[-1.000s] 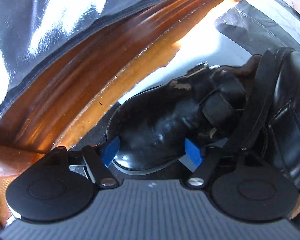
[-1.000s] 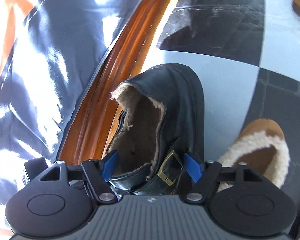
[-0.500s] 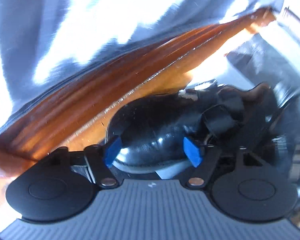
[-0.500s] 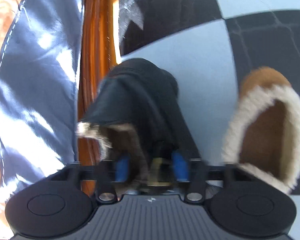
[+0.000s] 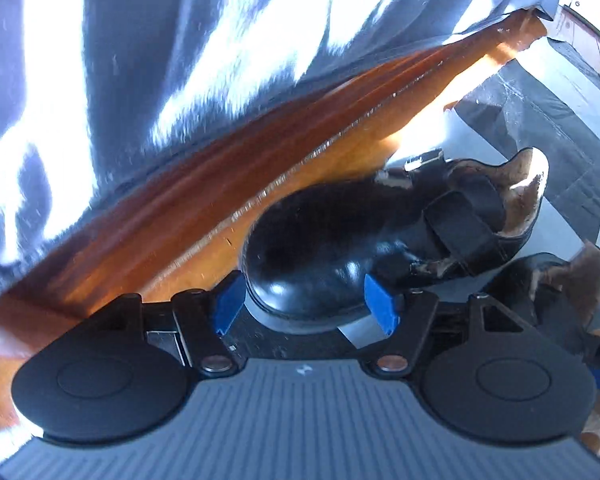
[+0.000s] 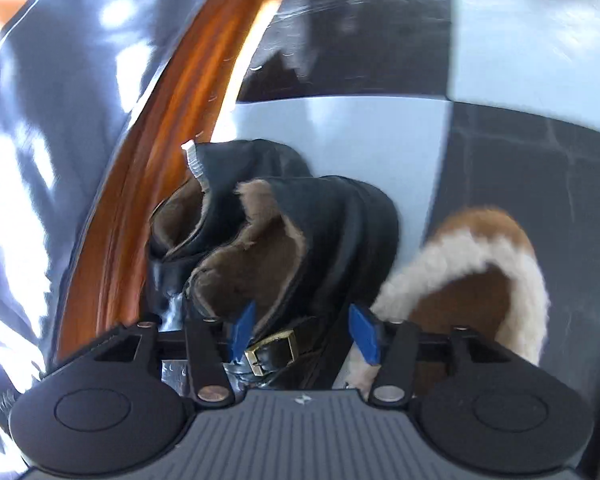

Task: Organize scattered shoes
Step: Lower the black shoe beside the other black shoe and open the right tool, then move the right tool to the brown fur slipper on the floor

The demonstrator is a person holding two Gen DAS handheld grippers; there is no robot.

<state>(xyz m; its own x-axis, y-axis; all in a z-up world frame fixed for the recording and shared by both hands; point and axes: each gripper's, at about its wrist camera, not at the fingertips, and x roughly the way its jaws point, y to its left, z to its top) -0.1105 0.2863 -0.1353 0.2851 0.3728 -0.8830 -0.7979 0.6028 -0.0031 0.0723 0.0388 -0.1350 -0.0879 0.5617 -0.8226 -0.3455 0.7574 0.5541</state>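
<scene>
Two buckled shoes (image 6: pixel 308 240) sit side by side on the tiled floor (image 6: pixel 340 128), against the wooden bed rail (image 6: pixel 172 128) on their left. A fleece-lined slipper (image 6: pixel 480 264) lies just to their right. Bedding (image 5: pixel 180 60) drapes over the rail from above.

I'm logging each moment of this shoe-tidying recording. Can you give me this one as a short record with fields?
left gripper: jaws open, either side of the toe of a black shoe
right gripper: jaws open around the buckle side of the second black shoe
pair: the two fur-lined black shoes lie side by side along the wooden rail
neighbour: tan slipper with cream fleece, right of the pair
floor: black and white tiles
cover: blue-grey fabric above the rail
</scene>
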